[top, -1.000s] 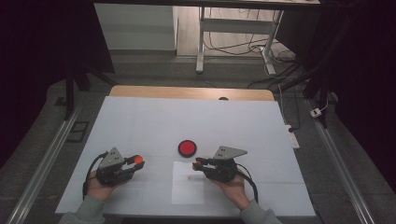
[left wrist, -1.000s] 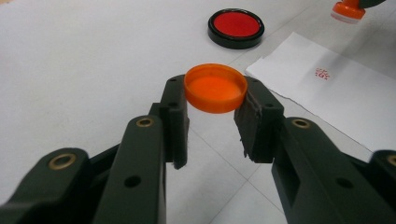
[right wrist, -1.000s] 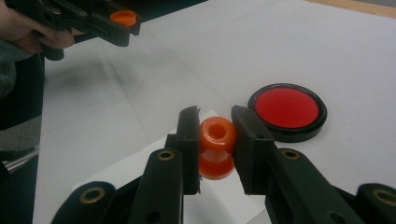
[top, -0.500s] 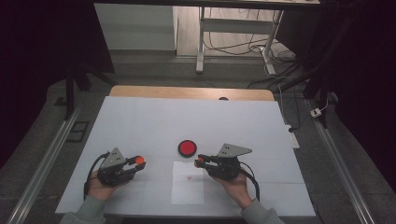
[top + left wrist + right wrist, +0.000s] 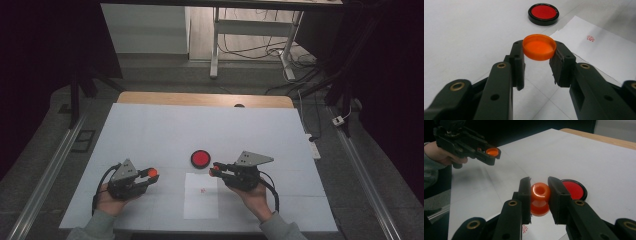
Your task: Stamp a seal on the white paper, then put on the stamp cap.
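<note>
**Cap in one hand, stamp in the other**

A white table (image 5: 150, 130) lies under me, dark room beyond. On it a round black tin (image 5: 200, 158) holds a red pad, its own top off; just beside it lies a white paper sheet (image 5: 201, 207) bearing a small red mark.

My left gripper (image 5: 539, 56) is clenched on an orange cap (image 5: 539, 47), pinched by its rim at my fingertips, hollow side up, above the table. My right gripper (image 5: 539, 188) is clamped on an orange stamp (image 5: 540, 198) squeezed between the pads, close to the tin.
</note>
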